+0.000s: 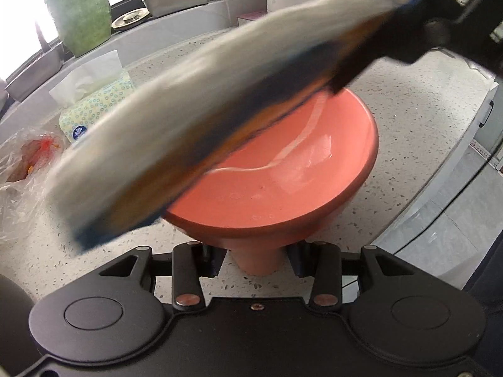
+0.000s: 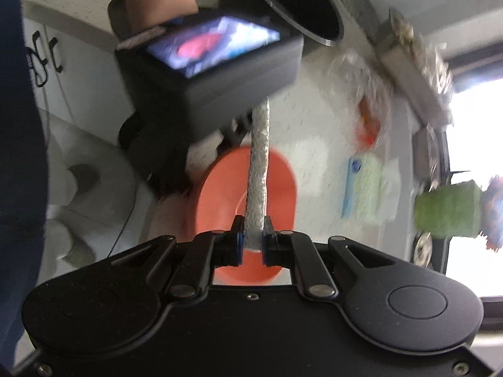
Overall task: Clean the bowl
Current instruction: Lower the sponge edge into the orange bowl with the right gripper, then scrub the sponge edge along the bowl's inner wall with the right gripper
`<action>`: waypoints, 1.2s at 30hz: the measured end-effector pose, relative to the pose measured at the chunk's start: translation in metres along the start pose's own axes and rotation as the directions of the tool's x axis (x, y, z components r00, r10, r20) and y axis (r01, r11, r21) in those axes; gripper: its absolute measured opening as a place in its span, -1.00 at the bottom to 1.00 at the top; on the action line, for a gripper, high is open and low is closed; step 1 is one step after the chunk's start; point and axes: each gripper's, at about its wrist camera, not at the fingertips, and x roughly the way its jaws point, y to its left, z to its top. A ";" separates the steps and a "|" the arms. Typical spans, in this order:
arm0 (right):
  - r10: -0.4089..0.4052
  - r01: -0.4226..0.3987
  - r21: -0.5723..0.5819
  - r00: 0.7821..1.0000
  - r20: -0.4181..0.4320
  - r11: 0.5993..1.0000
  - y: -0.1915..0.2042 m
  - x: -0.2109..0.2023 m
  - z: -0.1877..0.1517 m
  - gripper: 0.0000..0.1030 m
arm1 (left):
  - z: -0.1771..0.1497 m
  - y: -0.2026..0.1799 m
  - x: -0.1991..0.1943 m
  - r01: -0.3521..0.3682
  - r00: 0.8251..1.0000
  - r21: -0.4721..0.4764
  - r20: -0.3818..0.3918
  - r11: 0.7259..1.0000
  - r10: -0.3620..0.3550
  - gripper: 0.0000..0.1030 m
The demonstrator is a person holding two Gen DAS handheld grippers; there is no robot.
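Note:
A coral-pink footed bowl [image 1: 283, 182] stands on the speckled counter [image 1: 424, 110], wet and glossy inside. My left gripper [image 1: 256, 260] is shut on the bowl's foot, one finger on each side. A white cleaning pad [image 1: 176, 94] with a blue and orange face, blurred, crosses above the bowl's left rim. My right gripper [image 1: 345, 75] reaches in from the upper right and holds it. In the right wrist view my right gripper [image 2: 253, 232] is shut on the pad [image 2: 259, 163], seen edge-on above the bowl [image 2: 279, 185]. A hand and a lit screen [image 2: 213, 47] sit over the bowl's left side.
A green-patterned tissue pack [image 1: 97, 106] and a crumpled plastic bag [image 1: 25, 169] lie left of the bowl. Behind them stand a green pot [image 1: 78, 15] and metal trays [image 1: 179, 0] on the sill. The counter's edge [image 1: 465, 144] curves along the right, with floor below.

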 end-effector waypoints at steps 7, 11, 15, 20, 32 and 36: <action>-0.010 0.013 0.028 0.996 -0.088 1.000 0.000 0.016 -0.016 -0.78 | 0.002 -0.001 0.001 -0.009 1.000 0.016 -0.001 1.000 0.009 -0.21; -0.042 0.045 0.025 0.993 -0.109 0.999 -0.002 0.036 -0.008 -0.78 | 0.002 -0.001 0.001 -0.010 1.000 0.022 -0.002 1.000 0.010 -0.21; -0.053 0.057 0.039 0.993 -0.104 0.998 -0.010 0.048 0.000 -0.78 | 0.000 0.003 -0.001 -0.019 1.000 0.019 -0.003 1.000 0.020 -0.20; -0.054 0.054 0.003 0.996 -0.074 0.999 -0.006 0.051 0.005 -0.78 | 0.001 0.003 0.000 -0.021 1.000 0.022 0.001 1.000 0.021 -0.21; -0.063 0.062 -0.033 0.997 -0.038 0.998 -0.001 0.063 0.012 -0.77 | 0.001 0.000 -0.001 -0.024 1.000 0.034 0.009 0.999 0.024 -0.21; 0.054 -0.052 0.047 0.998 -0.037 0.998 -0.014 0.059 0.015 -0.77 | 0.000 -0.001 -0.001 -0.026 1.000 0.034 0.012 0.999 0.026 -0.21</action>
